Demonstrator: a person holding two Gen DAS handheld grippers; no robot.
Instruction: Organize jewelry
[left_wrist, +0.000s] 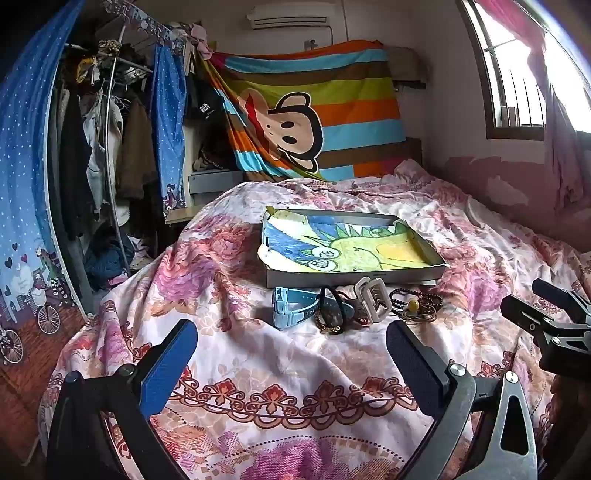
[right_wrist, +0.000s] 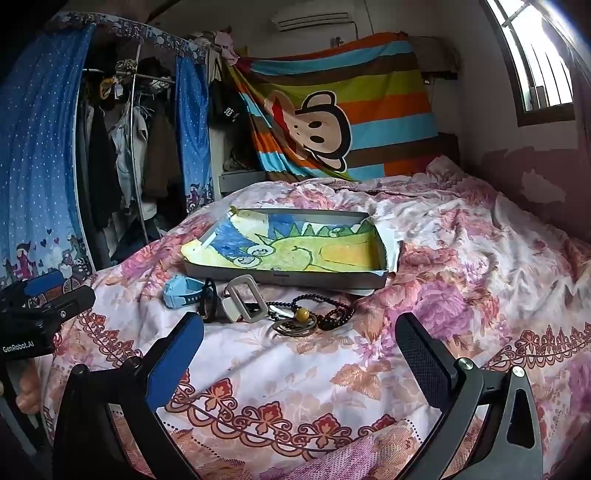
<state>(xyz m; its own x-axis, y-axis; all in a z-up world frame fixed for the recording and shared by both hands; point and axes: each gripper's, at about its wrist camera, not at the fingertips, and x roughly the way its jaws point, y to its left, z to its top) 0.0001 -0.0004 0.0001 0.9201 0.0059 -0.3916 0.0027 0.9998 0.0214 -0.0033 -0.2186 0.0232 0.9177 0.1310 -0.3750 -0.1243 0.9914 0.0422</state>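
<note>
Both grippers hover over the floral bedspread (left_wrist: 295, 369), nothing picked up yet. Left gripper (left_wrist: 291, 365) has its jaws spread wide and empty; right gripper (right_wrist: 301, 360) likewise wide and empty.

Jewelry sits in a tight row on the bedspread just in front of the shallow tray (right_wrist: 380, 254), which is lined with a crayon dinosaur drawing and holds no jewelry. Left to right: blue watch (right_wrist: 181, 291), black ring-shaped band (right_wrist: 208, 299), white watch (right_wrist: 242, 299), dark bead string (right_wrist: 325, 310) with an amber bead (right_wrist: 303, 314) and a bundle of thin brown cords (right_wrist: 295, 326). From the left wrist view a gold chain bracelet (left_wrist: 330, 326) also shows by the black band.

Likely step: first approach to the pile, judged at the very start.

Risks:
- Items touch or overlap, so closing on one may drag a neighbour along, especially beads tangled with cords.
- Soft wrinkled bedding gives under pressure; fingers could pinch cloth instead of the piece.
- Thin chain and cords lie flat, so they are easy to miss or slip out.
- Tray rim is low and tray sits on uneven bedding; a bump could tilt it.
- Grippers are near each other and could collide going for the same cluster.
</note>
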